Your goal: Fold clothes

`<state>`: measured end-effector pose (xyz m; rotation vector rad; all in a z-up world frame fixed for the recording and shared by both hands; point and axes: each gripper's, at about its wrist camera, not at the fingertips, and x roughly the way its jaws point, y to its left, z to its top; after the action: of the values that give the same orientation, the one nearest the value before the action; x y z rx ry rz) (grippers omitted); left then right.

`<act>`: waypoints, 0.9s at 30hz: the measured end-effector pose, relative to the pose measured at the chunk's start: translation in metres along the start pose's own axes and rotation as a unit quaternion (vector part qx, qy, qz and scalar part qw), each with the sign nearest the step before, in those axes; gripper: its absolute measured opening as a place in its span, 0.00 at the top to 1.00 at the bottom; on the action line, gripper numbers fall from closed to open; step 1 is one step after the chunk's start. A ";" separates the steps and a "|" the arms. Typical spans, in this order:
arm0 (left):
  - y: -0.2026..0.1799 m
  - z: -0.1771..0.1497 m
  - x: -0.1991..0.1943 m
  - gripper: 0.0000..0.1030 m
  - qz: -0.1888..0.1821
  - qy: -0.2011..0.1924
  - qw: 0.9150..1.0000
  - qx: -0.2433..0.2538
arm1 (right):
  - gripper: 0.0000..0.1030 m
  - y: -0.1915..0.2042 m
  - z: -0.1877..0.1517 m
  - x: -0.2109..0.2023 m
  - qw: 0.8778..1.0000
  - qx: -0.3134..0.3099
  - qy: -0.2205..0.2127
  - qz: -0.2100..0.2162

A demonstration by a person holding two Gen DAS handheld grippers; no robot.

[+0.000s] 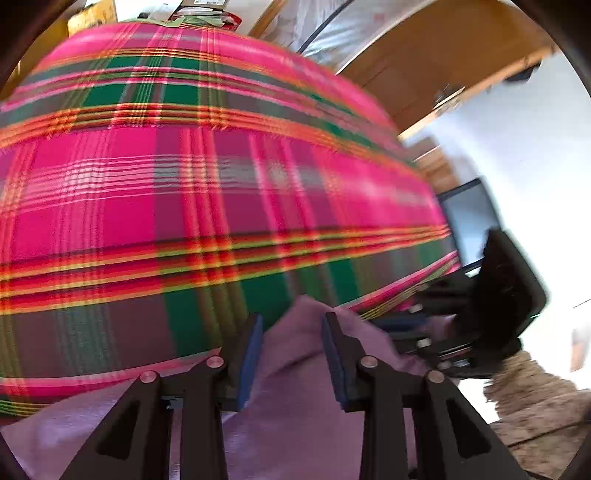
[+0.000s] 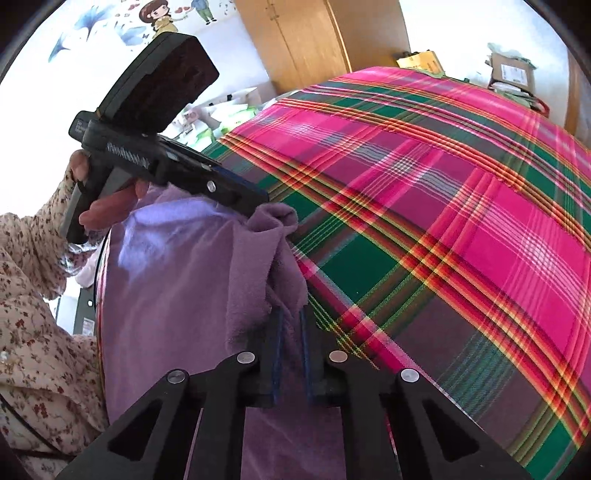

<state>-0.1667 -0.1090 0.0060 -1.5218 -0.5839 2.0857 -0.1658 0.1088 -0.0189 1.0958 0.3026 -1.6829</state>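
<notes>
A: What did the fingers show?

B: The right gripper (image 2: 290,325) stood nearly closed, its blue pads (image 2: 277,343) pinching a bunched fold of the purple garment (image 2: 177,295); the left gripper (image 1: 291,332) stood with jaws apart, the purple cloth lying between its pads (image 1: 251,350), neither visibly pressing.

A: And farther out?

B: The garment lay at the near edge of a bed under a pink, green and orange plaid cover (image 2: 443,221); a hand (image 2: 107,206) in a floral sleeve (image 2: 33,295) held the left gripper's handle; a wooden wardrobe (image 2: 314,40) stood beyond, beside a wall with cartoon stickers (image 2: 159,14).
</notes>
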 end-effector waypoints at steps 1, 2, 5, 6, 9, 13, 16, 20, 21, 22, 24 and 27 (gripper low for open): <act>0.002 0.001 -0.001 0.61 -0.021 -0.001 1.000 -0.002 | 0.91 0.000 0.000 0.000 1.000 0.000 0.000 -0.001; 0.003 0.001 0.000 0.59 -0.031 0.001 1.000 -0.002 | 0.91 0.001 0.000 0.000 1.000 0.001 0.000 -0.002; 0.006 0.003 0.004 0.59 -0.036 0.006 0.999 -0.002 | 0.91 0.000 0.000 0.001 1.000 0.004 0.000 -0.001; 0.006 0.004 0.006 0.59 -0.026 0.009 1.000 -0.002 | 0.91 -0.001 0.000 0.001 1.000 0.005 -0.001 0.000; 0.006 0.009 0.011 0.59 -0.007 0.010 1.000 0.006 | 0.91 -0.002 0.000 0.001 1.000 0.009 -0.002 0.002; -0.006 0.009 0.014 0.59 0.021 0.017 0.998 0.049 | 0.90 -0.004 0.000 0.001 1.000 0.014 0.000 0.007; -0.017 0.010 0.018 0.59 0.043 0.025 0.995 0.084 | 0.88 -0.004 0.002 0.002 1.000 0.012 0.001 0.009; -0.018 0.010 0.019 0.59 0.045 0.025 0.995 0.089 | 0.88 -0.005 0.004 0.004 1.000 0.017 -0.003 0.013; -0.017 0.010 0.020 0.62 0.042 0.026 0.995 0.087 | 0.89 -0.006 0.005 0.004 1.000 0.018 -0.003 0.014; -0.017 0.009 0.021 0.64 0.041 0.027 0.995 0.086 | 0.91 -0.006 0.005 0.004 1.000 0.018 -0.004 0.014; -0.015 0.009 0.024 0.81 0.040 0.032 0.996 0.078 | 0.93 -0.005 0.005 0.003 1.000 0.013 -0.003 0.011; -0.013 0.007 0.019 0.92 0.044 0.020 0.997 0.066 | 0.95 -0.003 0.007 0.003 1.000 0.009 -0.006 0.003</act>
<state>-0.1763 -0.0869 0.0014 -1.5335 -0.3626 2.1088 -0.1718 0.1034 -0.0187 1.0985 0.2776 -1.6897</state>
